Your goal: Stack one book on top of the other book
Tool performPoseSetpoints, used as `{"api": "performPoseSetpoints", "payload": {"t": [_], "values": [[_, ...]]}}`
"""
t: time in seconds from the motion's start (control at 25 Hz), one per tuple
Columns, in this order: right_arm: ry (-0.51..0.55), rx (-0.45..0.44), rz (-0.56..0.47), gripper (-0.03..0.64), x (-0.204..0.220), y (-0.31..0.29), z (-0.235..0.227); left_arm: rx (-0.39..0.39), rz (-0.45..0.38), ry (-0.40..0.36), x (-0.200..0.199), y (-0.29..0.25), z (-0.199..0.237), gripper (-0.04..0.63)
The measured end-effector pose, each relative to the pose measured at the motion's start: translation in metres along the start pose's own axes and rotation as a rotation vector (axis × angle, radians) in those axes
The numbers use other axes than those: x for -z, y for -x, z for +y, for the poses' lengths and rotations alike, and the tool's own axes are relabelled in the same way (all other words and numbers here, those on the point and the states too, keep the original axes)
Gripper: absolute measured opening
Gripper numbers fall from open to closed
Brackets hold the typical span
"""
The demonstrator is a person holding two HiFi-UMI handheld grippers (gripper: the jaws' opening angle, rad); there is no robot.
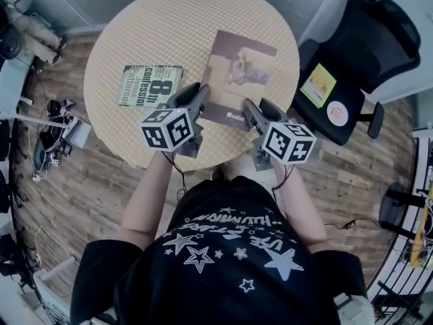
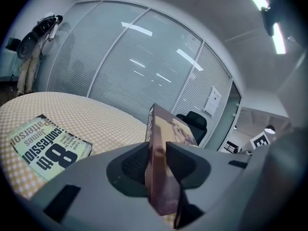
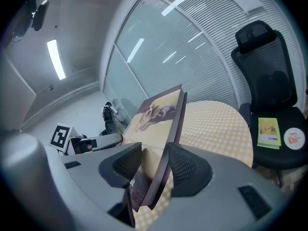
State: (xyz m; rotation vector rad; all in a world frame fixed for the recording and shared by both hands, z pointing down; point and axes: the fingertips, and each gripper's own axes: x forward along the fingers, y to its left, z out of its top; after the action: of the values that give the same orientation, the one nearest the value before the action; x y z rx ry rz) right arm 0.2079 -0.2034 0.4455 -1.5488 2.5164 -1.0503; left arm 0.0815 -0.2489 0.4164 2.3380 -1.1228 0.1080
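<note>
Both the left gripper (image 1: 197,98) and right gripper (image 1: 260,111) clamp the brown book (image 1: 238,73), apparently to carry it level onto the green book (image 1: 150,85).

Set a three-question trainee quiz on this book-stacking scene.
1. True or false: the left gripper and the right gripper both have their jaws shut on the brown book.
2. The green book lies on: (A) the table, (B) the chair, (C) the floor.
3. Fill in: in the head view, the green book is to the ___ of the brown book.
Key: 1 true; 2 A; 3 left.
</note>
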Motion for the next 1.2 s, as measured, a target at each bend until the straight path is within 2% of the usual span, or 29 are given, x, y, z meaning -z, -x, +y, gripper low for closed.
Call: {"api": "performPoseSetpoints", "payload": {"t": [0.44, 0.68, 0.92, 1.2], "values": [[-0.041, -0.035, 0.030, 0.184, 0.020, 0.035, -0.014, -0.089, 0.026, 0.029, 0.034, 0.012, -0.031, 0.115], [-0.076, -0.048, 0.038, 0.184, 0.036, 0.047, -0.012, -0.105, 0.045, 0.040, 0.049, 0.025, -0.037, 0.115], [-0.070, -0.015, 0.018, 0.184, 0.040, 0.040, 0.001, -0.071, 0.040, 0.053, 0.046, 0.033, -0.025, 0.115], [-0.071, 0.062, -0.039, 0.184, 0.044, -0.001, 0.042, 0.006, 0.054, 0.086, 0.029, 0.052, 0.032, 0.114]]}}
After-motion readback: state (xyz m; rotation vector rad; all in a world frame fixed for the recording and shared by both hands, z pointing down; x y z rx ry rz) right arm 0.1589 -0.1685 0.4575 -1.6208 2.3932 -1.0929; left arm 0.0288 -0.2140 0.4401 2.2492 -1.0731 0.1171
